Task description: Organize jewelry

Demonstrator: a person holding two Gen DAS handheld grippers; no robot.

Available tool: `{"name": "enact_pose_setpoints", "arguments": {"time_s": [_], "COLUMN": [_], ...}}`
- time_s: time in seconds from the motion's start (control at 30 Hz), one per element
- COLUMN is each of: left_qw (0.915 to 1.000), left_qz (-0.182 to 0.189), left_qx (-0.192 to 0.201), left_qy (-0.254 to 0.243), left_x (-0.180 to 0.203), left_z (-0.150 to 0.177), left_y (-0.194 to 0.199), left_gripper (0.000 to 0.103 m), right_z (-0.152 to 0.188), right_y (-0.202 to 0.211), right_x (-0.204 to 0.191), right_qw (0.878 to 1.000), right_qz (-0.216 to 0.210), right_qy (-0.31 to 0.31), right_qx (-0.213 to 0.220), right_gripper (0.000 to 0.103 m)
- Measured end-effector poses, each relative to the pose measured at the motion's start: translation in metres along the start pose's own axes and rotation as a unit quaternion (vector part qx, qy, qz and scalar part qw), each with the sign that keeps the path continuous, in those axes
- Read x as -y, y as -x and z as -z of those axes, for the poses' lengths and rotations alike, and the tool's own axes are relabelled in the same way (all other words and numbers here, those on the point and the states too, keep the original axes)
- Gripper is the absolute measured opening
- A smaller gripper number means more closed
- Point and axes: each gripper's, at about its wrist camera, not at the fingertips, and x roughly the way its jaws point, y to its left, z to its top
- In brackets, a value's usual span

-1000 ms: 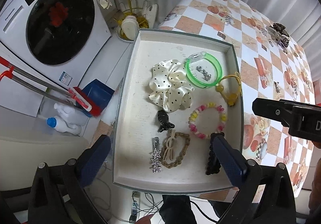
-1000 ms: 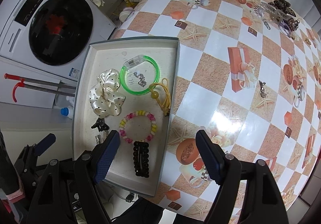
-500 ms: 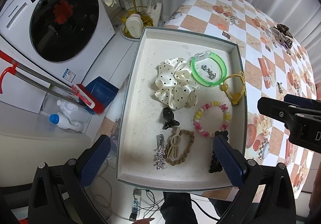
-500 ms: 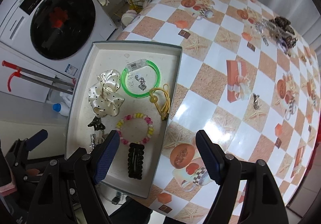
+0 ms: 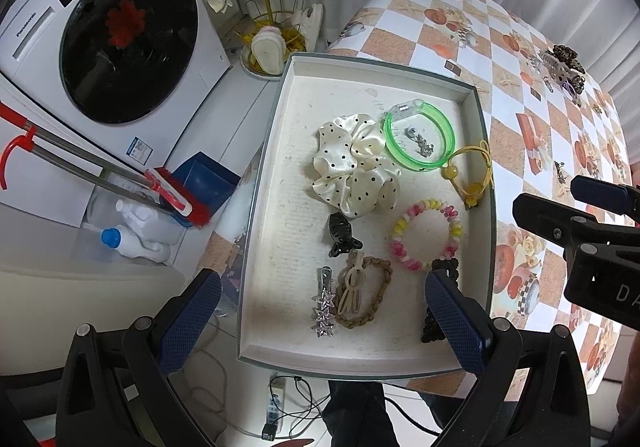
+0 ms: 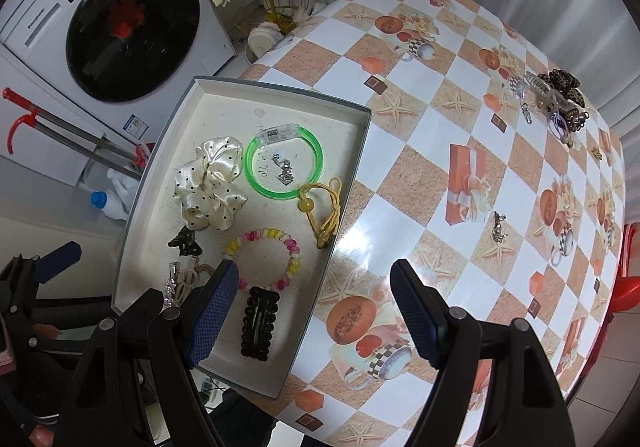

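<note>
I hold both grippers above the near end of the tray (image 5: 280, 151), and both are spread wide with nothing between the fingers. The left gripper (image 5: 322, 321) hangs over the tray's near part; the right gripper (image 6: 314, 307) stands over the tray's right wall and the table (image 6: 420, 135) beside it.

In the tray I count nine things. There is one cream scrunchie with black dots (image 5: 356, 163), and one green bangle (image 5: 418, 137) just to its right. Inside the bangle lies one small silver piece (image 5: 420, 139). One yellow hair tie with beads (image 5: 470, 171) touches the bangle near the right wall. Below it lies one pink and yellow bead bracelet (image 5: 426, 233). One small black claw clip (image 5: 340, 235) lies under the scrunchie. At the near end I see one silver star clip (image 5: 324, 303), one brown braided hair tie (image 5: 366, 293) with a beige clip on it, and one black clip (image 6: 260, 321), which the left finger partly hides in the left view.

On the table, well apart from the tray, one small silver piece of jewelry (image 6: 498, 229) lies alone. At the far edge there is a pile of hair clips and keyrings (image 6: 556, 99); I cannot count them.
</note>
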Motion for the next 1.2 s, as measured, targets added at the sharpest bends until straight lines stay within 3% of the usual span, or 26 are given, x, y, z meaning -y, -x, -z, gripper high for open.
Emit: {"name": "enact_pose_setpoints", "arguments": {"time_s": [1.2], "left_qw": [1.0], "left_qz": [-0.001], "left_qx": [0.0], "left_qy": [-0.001], "left_x": [-0.007], "left_z": [-0.002], "left_y": [0.001], "left_gripper": [0.103], "right_z": [-0.003], "right_y": [0.008], "right_x": [-0.011], "right_qw": [1.0], "right_qz": [0.012], "right_qy": [0.01], "right_qx": [0.011], "right_gripper": [0.081]}}
